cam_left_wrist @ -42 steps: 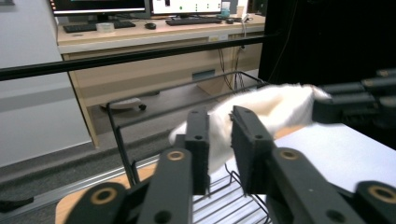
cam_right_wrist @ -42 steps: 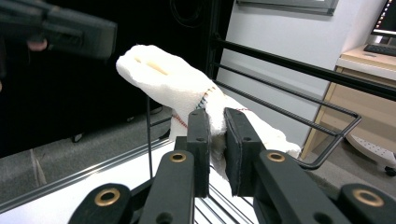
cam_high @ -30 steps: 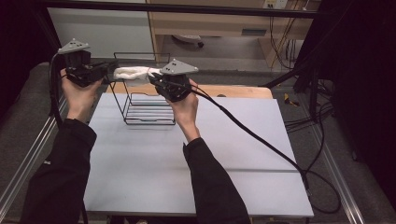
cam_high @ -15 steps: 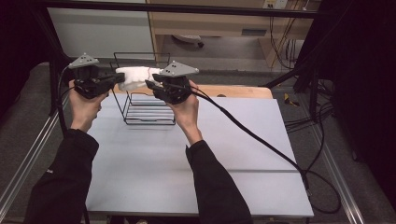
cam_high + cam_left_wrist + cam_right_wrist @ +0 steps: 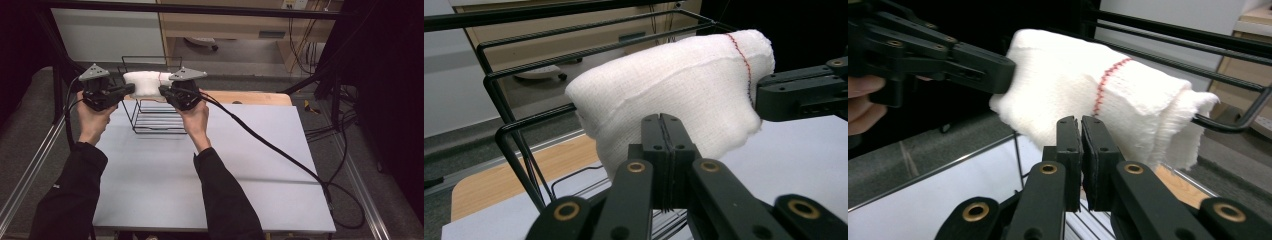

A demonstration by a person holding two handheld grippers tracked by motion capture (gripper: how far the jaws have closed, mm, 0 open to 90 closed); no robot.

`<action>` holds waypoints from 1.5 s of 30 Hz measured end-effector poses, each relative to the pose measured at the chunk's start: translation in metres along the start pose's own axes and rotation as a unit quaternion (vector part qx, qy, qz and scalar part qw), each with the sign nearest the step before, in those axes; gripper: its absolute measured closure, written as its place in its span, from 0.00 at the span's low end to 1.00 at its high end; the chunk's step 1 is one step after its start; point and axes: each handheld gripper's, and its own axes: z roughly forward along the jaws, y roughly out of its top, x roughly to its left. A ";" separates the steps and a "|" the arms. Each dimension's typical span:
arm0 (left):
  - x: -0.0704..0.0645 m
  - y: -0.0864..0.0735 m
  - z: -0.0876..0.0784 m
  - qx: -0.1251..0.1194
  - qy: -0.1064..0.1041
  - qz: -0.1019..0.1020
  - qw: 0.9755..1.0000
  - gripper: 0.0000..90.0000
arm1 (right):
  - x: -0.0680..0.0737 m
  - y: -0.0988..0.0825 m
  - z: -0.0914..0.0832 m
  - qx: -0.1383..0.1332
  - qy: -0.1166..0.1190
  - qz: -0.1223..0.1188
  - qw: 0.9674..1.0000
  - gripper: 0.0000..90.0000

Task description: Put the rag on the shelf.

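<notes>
Cloth (image 5: 146, 84) draped over rack (image 5: 150, 112) top, far left of counter (image 5: 240, 165). Left gripper (image 5: 131, 88) and right gripper (image 5: 162, 91) both clamped on cloth ends. Step: hanging cloth. Next: settle it on rail, then release.

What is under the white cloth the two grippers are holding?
The white cloth hangs over the black wire rack, draped across its top bars; lower down are the rack's base wires and the table. The bars beneath the cloth are covered.

Even light from overhead falls on the pale grey rectangular tabletop (image 5: 210, 175), which shows soft, faint shadows and no glare, while the room's left and right edges sink into near black. The folded white woven cloth (image 5: 674, 100) looks bright and sharp; the far background blurs.
</notes>
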 end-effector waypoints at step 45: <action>-0.026 -0.109 -0.026 0.055 -0.033 0.009 0.998 0.11 | -0.036 -0.066 -0.114 0.039 0.025 0.047 0.998 0.03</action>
